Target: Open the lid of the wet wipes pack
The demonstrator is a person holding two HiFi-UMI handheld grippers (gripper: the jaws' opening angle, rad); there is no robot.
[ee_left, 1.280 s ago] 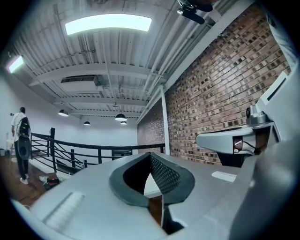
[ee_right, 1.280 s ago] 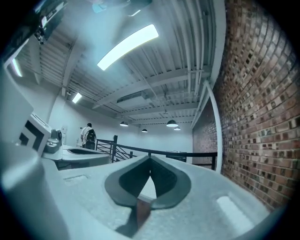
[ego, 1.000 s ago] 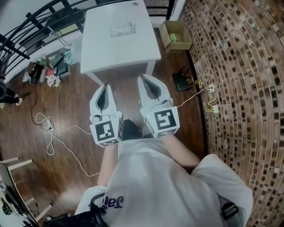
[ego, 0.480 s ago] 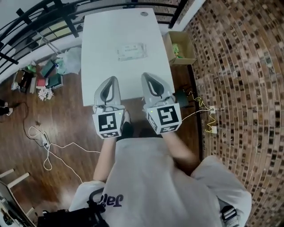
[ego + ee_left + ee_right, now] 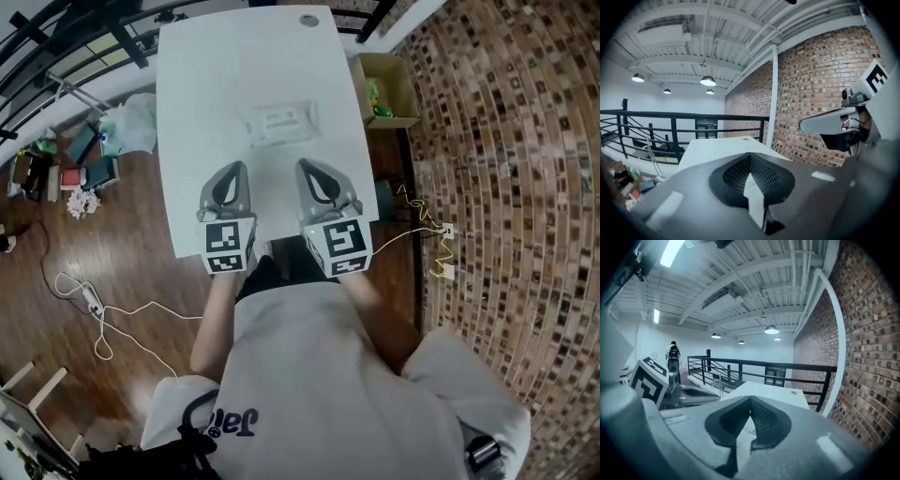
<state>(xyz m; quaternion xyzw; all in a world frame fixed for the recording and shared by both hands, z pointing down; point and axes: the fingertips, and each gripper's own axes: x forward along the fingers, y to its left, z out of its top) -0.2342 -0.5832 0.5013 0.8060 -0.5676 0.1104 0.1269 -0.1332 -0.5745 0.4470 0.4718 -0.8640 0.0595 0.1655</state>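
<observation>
Claw state: left claw (image 5: 232, 171) pressed together, tips meeting, nothing between the jaws. The right claw (image 5: 307, 167) is the same, closed and empty. Both hang side by side over the near edge of the white surface (image 5: 211, 84), pointing toward the wet wipes pack (image 5: 279, 123).

The pack lies flat near the middle of the surface, ahead of both claws and well apart from them, with nothing touching it. Its lid looks closed, but the flap detail is too small to read from the head view. Neither gripper view shows the pack clearly.

Step in hand, judged: the approach, no contact yet. To do it well:
- Spread one claw before it gets to the lid, since closed tips cannot catch a flap edge.
- Use the other claw to press on the pack body away from the lid. A soft pack probably slides or lifts with the flap.
- Come in low, pinch only the free edge of the lid and not the film, then swing it up about its hinge.

A cardboard box (image 5: 386, 89) sits on the floor to the right and a small round thing (image 5: 309, 20) at the far edge of the surface. Both are clear of the path.
</observation>
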